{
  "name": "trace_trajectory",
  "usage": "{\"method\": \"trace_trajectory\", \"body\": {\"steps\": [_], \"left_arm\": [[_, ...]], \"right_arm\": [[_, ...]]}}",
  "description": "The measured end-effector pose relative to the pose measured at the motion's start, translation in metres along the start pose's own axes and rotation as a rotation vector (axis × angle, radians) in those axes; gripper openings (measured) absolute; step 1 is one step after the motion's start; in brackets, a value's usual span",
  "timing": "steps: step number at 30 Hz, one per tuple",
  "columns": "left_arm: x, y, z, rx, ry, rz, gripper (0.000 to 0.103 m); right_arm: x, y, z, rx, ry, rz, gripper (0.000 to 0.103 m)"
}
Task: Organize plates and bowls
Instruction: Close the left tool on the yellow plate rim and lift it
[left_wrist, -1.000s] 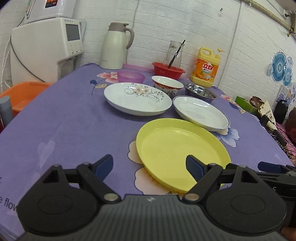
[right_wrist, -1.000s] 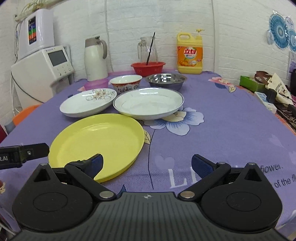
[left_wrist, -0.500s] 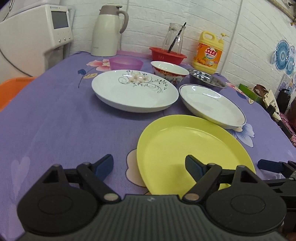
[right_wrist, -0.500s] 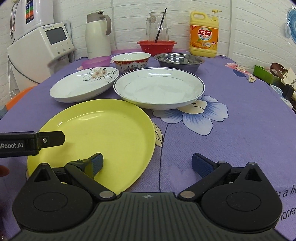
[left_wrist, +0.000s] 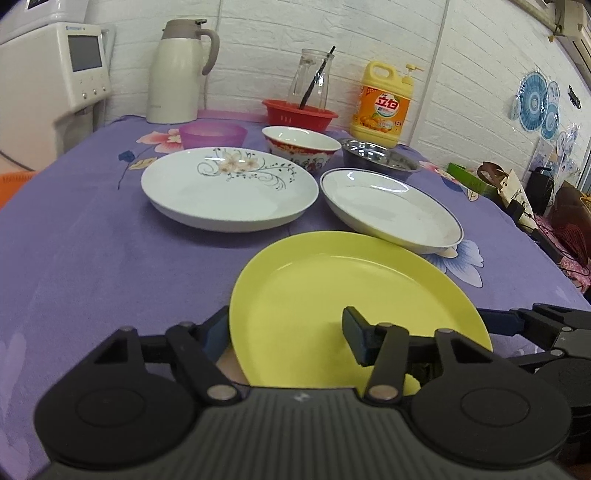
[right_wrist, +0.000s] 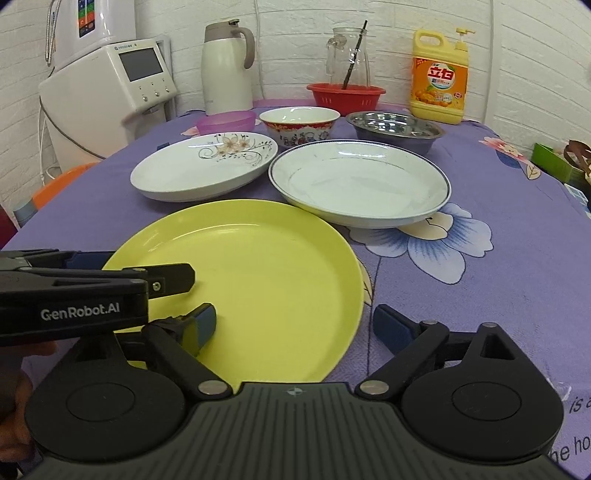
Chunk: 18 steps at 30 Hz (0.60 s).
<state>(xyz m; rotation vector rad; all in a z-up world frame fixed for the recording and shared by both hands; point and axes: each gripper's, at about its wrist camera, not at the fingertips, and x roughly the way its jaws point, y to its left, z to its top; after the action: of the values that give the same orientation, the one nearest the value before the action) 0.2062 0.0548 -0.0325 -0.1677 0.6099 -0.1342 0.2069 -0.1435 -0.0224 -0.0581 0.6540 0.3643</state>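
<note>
A yellow plate (left_wrist: 332, 284) (right_wrist: 258, 273) lies on the purple cloth nearest me. My left gripper (left_wrist: 284, 336) is open and straddles its left rim, one finger under or outside the rim, one over the plate. It also shows in the right wrist view (right_wrist: 129, 273). My right gripper (right_wrist: 295, 328) is open and straddles the plate's right near rim. Behind lie a floral white plate (left_wrist: 229, 188) (right_wrist: 203, 166) and a blue-rimmed white plate (left_wrist: 391, 206) (right_wrist: 358, 181). Further back stand a purple bowl (left_wrist: 212, 134), a red-patterned bowl (left_wrist: 301, 146) and a steel bowl (left_wrist: 378, 158).
At the back stand a white thermos (left_wrist: 179, 72), a red basket (left_wrist: 299, 112) with a glass jug, and a yellow detergent bottle (left_wrist: 384, 103). A white appliance (left_wrist: 48, 85) stands left. Bags and clutter (left_wrist: 517, 195) lie off the table's right edge.
Both grippers have moved forward and down to the yellow plate; their fingers now straddle its left and right rims. The left gripper's jaws stand narrower than before.
</note>
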Motion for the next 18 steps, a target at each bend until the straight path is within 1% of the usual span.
{"method": "trace_trajectory", "body": {"steps": [2,5,7,11,13,16,18], "left_arm": [[-0.004,0.004,0.0,-0.009,0.005,0.019,0.051],[-0.016,0.017,-0.001,-0.033,0.017,0.061,0.051],[-0.031,0.032,-0.003,-0.062,0.019,0.097,0.051],[-0.06,0.062,-0.006,-0.085,0.008,0.188,0.052],[-0.068,0.073,-0.006,-0.095,0.0,0.225,0.052],[-0.071,0.088,-0.003,-0.117,-0.01,0.255,0.053],[-0.067,0.092,0.0,-0.125,-0.012,0.252,0.053]], "right_arm": [[-0.001,0.01,0.001,-0.001,0.0,-0.018,0.103],[-0.001,0.024,0.001,-0.008,0.004,0.008,0.103],[-0.002,0.037,0.002,-0.015,0.007,0.042,0.103],[0.002,0.07,0.006,-0.06,0.003,0.135,0.103],[0.006,0.088,0.009,-0.078,0.003,0.179,0.103],[0.014,0.107,0.016,-0.108,0.005,0.215,0.103],[0.017,0.113,0.021,-0.126,-0.001,0.218,0.103]]}}
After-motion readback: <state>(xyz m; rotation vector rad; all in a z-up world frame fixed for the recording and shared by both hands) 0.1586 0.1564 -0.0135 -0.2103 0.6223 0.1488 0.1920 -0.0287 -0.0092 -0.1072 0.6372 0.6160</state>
